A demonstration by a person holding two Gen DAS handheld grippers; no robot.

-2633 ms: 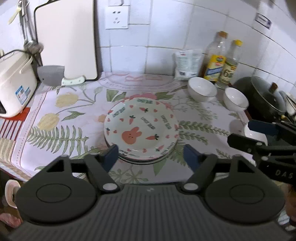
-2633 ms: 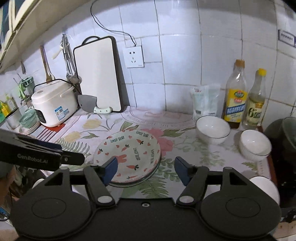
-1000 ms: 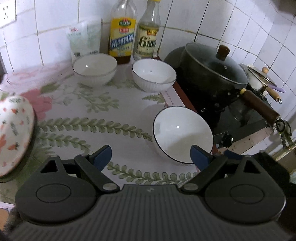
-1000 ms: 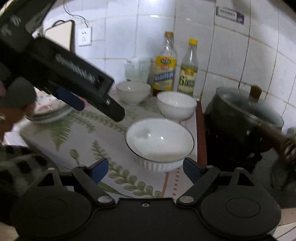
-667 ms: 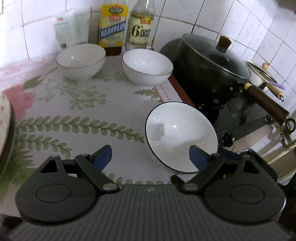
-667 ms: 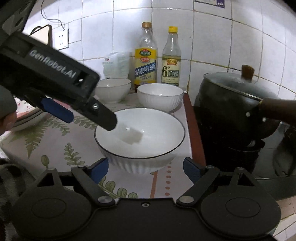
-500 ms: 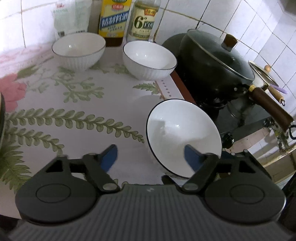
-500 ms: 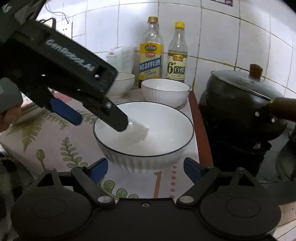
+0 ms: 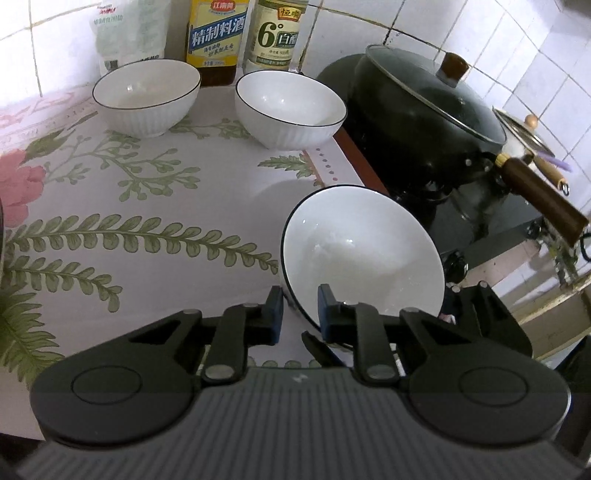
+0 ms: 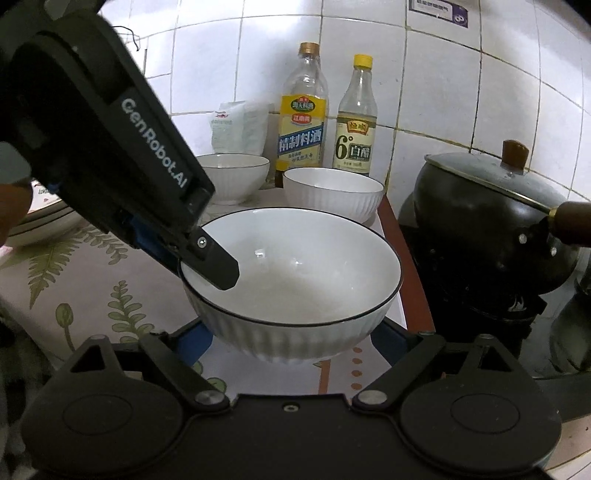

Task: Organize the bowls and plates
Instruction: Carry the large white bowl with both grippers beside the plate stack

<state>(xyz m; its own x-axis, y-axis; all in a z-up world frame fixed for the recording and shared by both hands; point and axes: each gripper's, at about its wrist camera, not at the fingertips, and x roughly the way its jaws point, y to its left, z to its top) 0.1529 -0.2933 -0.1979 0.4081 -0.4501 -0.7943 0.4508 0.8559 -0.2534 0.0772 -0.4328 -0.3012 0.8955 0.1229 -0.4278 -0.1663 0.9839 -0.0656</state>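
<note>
Both grippers meet at the near bowl (image 9: 364, 251): left gripper (image 9: 300, 314) pinches its rim, right gripper (image 10: 291, 345) spread wide around it.

My left tool (image 9: 300, 312) pinches the near rim of a white bowl (image 9: 364, 258), tilting it at the tabletop (image 9: 147, 206) edge beside the black pot (image 9: 424, 110). Two more bowls (image 9: 146, 96) (image 9: 290, 107) stand before two bottles (image 9: 216, 35) (image 9: 277, 33).

Leaf-print countertop (image 9: 155, 206) with three white bowls (image 9: 146, 98), two bottles (image 9: 216, 35).
</note>
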